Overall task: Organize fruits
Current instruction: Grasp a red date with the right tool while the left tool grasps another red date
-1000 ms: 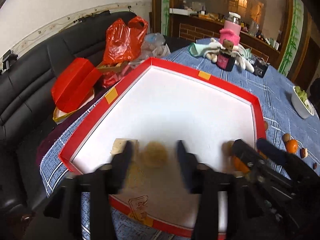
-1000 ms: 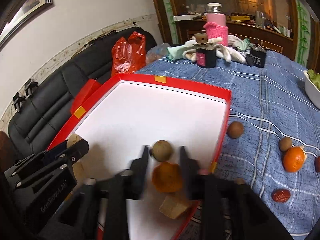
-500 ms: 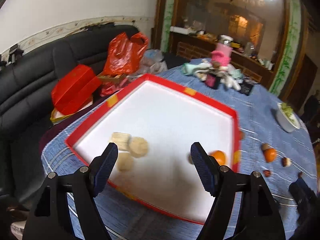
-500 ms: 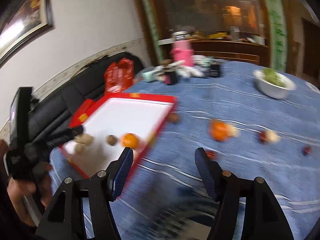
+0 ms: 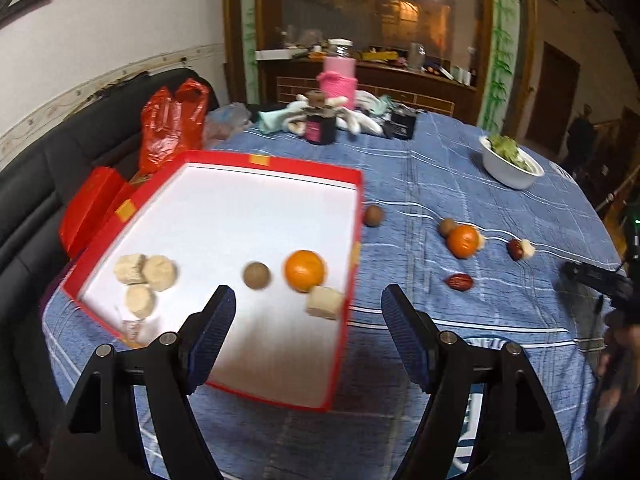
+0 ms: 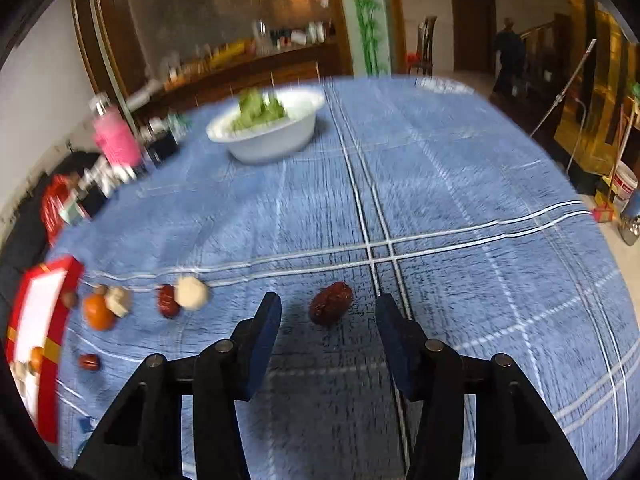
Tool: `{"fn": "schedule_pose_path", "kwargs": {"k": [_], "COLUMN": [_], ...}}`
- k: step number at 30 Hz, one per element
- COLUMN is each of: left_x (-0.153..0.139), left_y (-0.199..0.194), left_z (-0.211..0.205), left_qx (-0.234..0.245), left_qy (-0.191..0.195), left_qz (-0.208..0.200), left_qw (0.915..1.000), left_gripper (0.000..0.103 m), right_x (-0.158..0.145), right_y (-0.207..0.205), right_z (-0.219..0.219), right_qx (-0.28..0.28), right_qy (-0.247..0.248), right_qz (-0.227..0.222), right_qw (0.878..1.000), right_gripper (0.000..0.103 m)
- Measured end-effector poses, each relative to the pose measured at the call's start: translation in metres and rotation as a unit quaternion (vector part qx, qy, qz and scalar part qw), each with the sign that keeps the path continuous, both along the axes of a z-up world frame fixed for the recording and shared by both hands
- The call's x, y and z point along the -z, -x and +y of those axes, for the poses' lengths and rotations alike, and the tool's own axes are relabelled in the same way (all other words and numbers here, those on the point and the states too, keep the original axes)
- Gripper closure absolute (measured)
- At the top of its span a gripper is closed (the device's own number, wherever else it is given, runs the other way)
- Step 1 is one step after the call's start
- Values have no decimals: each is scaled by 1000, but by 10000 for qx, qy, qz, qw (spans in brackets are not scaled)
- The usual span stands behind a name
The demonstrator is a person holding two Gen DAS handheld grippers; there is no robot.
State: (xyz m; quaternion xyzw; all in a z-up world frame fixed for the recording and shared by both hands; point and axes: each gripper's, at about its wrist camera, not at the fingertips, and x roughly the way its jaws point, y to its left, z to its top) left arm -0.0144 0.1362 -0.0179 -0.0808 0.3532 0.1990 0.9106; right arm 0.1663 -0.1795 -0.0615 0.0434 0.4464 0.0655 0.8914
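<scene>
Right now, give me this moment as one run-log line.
left gripper: open, empty, over red tray | right gripper: closing around red date, not gripped | orange: in tray

- Broad bare stretch of blue tablecloth point(image 6: 460, 184) toward the right edge, open for passage.
- Lone red date point(image 6: 331, 303) lying just ahead of the closing right gripper point(image 6: 328, 320), apart from both pads.
- Row of small fruit point(image 5: 462, 240) strung across the middle, narrow gaps between.
- Raised red rim of the tray point(image 5: 354, 216) barring level entry; white floor inside mostly free.
- White bowl point(image 5: 510, 168) and clutter point(image 5: 340, 116) crowding the far edge.
</scene>
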Motion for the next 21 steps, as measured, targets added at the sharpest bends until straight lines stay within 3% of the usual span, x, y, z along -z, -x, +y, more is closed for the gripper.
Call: {"fn": "schedule_pose_path", "kwargs": {"k": [2, 6, 9, 13, 14, 15, 16, 17, 19, 21], "left_x": [0, 0, 8, 28, 36, 47, 52, 50, 49, 43], "left_y": [-9, -30, -62, -95, -101, -108, -108, -104, -98, -88], "left_z": [-11, -41, -71, -91, -94, -95, -94, -96, -101, -100], "left_qx": [184, 606, 965, 1046, 1052, 1113, 1152, 1122, 1247, 1392], "left_qy": [25, -31, -128, -330, -347, -225, -137, -203, -251, 2], "left_qz": [15, -43, 181, 513, 655, 910, 967, 828, 811, 612], "left_qw": [9998, 9981, 9951, 9926, 9917, 9894, 9885, 9900, 9886, 9884], "left_gripper": [27, 28, 28, 28, 35, 55, 60, 74, 79, 79], "right_x": [1, -13, -21, -24, -24, -25, -24, -25, -27, -27], "right_y": [0, 16, 27, 33, 34, 34, 35, 34, 36, 39], "right_z": [5, -4, -13, -14, -15, -15, -16, -13, -9, -7], "right_qx": [-46, 0, -13, -141, -176, -209, -245, -291, -400, -453], "right_qy": [215, 12, -291, -368, -414, -467, -506, -549, -594, -612], "right_qz": [-94, -460, -674, -884, -906, -908, -900, -895, -918, -956], "right_qw": [9997, 9989, 9973, 9953, 9949, 9946, 9944, 9941, 9932, 9925], "right_gripper": [80, 81, 81, 80, 80, 80, 80, 80, 81, 81]}}
